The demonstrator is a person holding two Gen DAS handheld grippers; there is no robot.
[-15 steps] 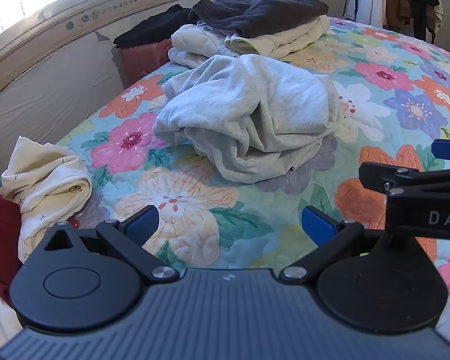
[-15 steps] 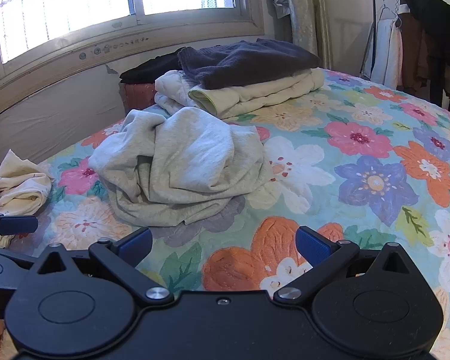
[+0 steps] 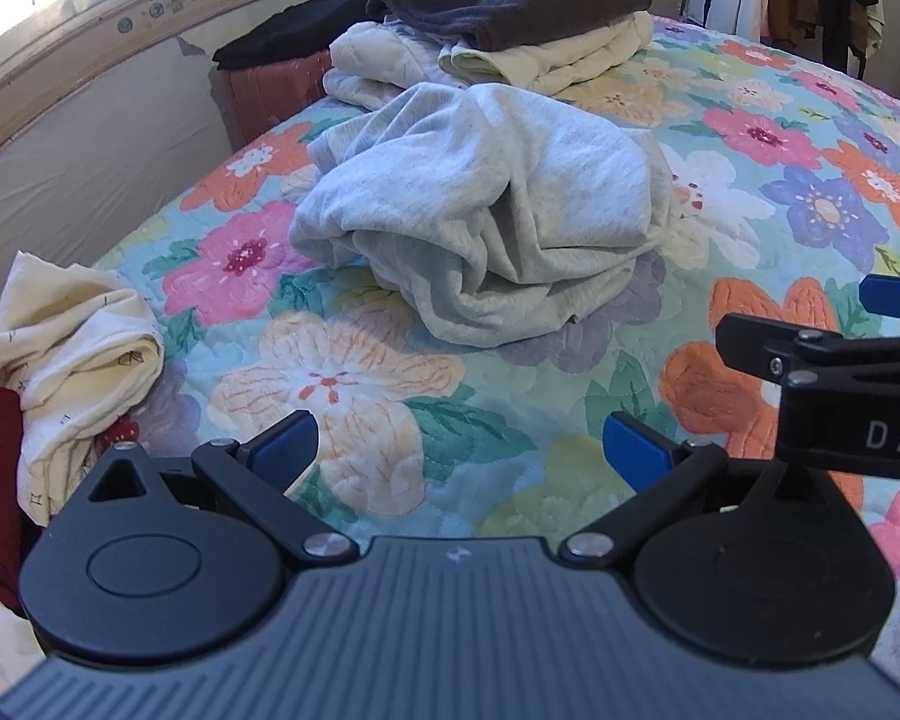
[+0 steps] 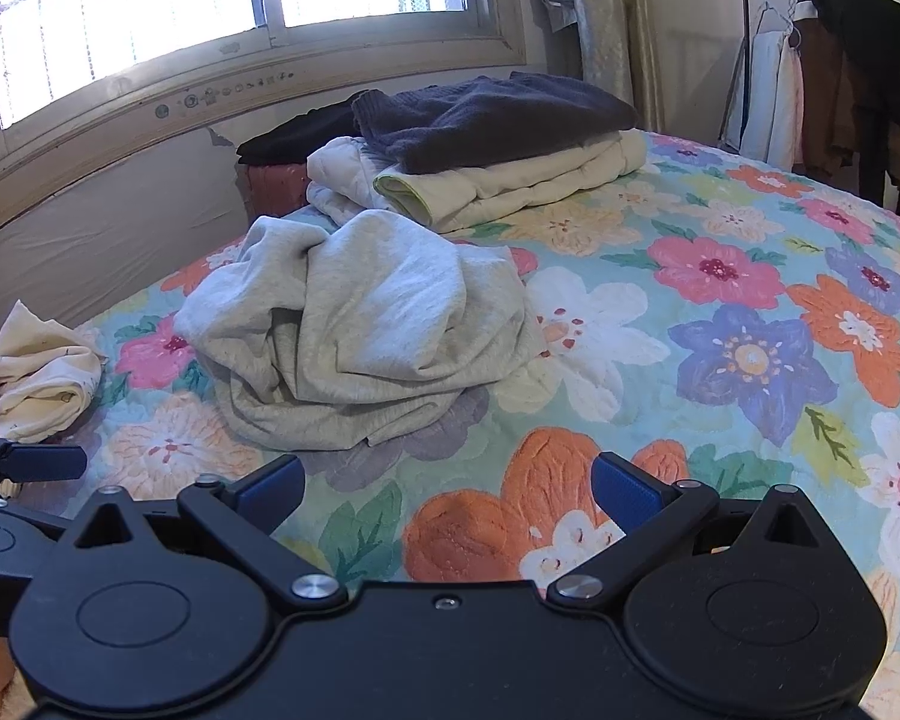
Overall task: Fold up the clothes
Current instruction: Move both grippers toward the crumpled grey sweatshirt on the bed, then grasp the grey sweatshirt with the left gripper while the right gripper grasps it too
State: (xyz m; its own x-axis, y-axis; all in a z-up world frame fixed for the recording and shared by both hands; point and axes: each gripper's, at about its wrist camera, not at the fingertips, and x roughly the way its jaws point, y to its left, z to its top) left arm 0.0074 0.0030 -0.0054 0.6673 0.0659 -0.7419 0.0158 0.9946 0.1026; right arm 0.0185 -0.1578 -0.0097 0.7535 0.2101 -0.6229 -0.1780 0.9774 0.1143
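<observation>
One crumpled grey garment (image 4: 354,324) is seen mid-bedspread (image 4: 720,450). Three folded garments (image 4: 498,144) are stacked at its far edge, one cream cloth (image 4: 42,378) is bunched at its left edge, and two grippers are counted.

Daylight pours through a wide barred window (image 4: 222,6) above a floral-quilted bed (image 4: 750,360), with a clothes rack (image 4: 810,60) against the far wall.

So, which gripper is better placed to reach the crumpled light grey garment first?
Probably the left gripper: the crumpled light grey garment lies almost straight ahead of its open jaws. From the right gripper, also open, it sits off to the left.
</observation>
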